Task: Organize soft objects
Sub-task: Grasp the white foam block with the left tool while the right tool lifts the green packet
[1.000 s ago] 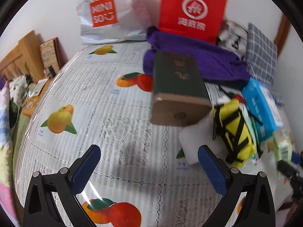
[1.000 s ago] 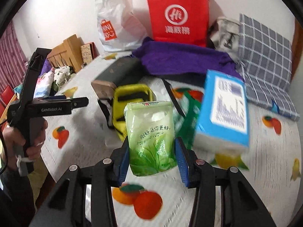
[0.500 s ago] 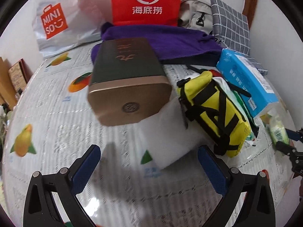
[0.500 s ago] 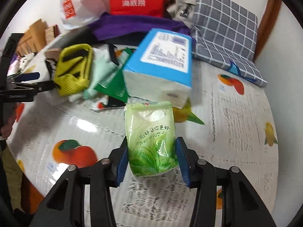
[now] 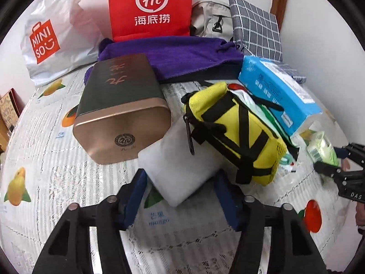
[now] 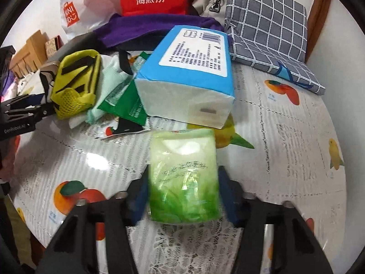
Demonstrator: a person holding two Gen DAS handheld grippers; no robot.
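bright even light, tablecloth glare, fisheye-bent edges, slight motion blur.

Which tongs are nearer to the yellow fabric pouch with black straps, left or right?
Left. The left tongs straddle a white soft pack touching the yellow pouch; the right tongs, around a green tissue pack, stand farther off.

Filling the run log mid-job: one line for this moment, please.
left gripper: closing around white soft pack | right gripper: green tissue packet between fingers, low over fruit-print tablecloth
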